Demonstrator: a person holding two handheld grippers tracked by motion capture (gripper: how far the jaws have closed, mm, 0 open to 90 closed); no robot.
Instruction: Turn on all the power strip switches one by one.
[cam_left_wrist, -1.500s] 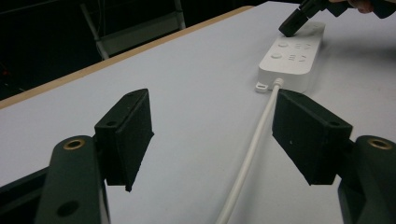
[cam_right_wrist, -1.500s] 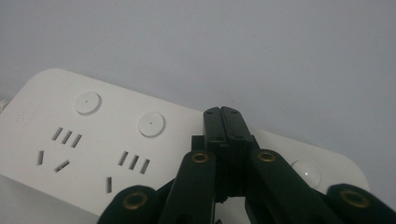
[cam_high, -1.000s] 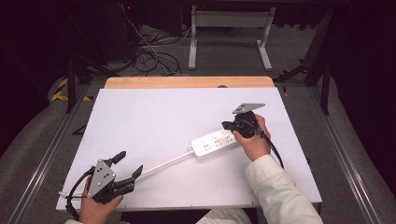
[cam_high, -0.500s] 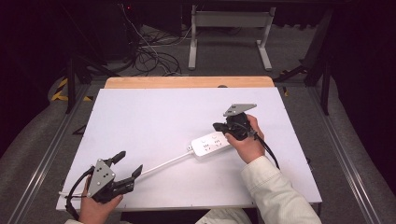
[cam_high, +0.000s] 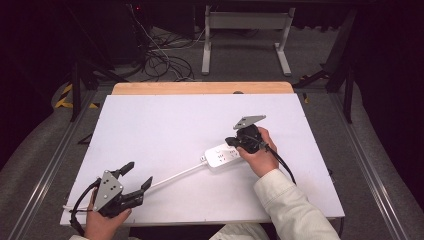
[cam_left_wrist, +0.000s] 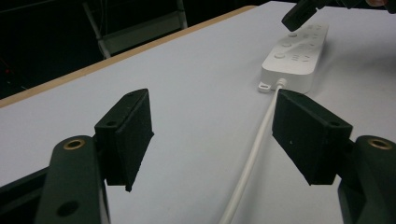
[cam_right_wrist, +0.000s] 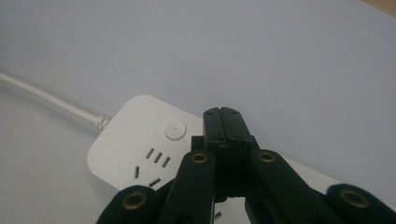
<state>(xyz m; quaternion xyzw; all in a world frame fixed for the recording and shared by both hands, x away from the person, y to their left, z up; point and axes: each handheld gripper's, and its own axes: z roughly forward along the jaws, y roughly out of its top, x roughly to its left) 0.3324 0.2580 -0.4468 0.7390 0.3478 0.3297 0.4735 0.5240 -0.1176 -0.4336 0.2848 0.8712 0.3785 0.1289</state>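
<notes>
White power strip (cam_high: 225, 155) lying flat on the white counter (cam_high: 165, 130), a little right of the middle, sockets facing up. Round button (cam_right_wrist: 175, 129) near the cord end of the strip, socket slots just beside it. White cord (cam_high: 172, 176) running from the near-left end of the strip across the counter toward the left gripper (cam_high: 136, 178).

Right gripper (cam_high: 231, 142) held in the right hand (cam_high: 260, 155), tilted down over the strip. Jaws pressed fully together, nothing between them. Tips placed above the top face of the strip, just beside the button; touching or not, impossible to tell. Also seen in the left gripper view, at the far end of the strip (cam_left_wrist: 295, 57).

Left gripper resting at the near-left corner of the counter, held in the left hand (cam_high: 102, 222). Jaws standing wide apart, holding nothing. Cord (cam_left_wrist: 254, 158) passing on the counter between them, nearer to the right jaw, not pinched. Wooden edge (cam_high: 200, 88) visible along the far side of the counter.
</notes>
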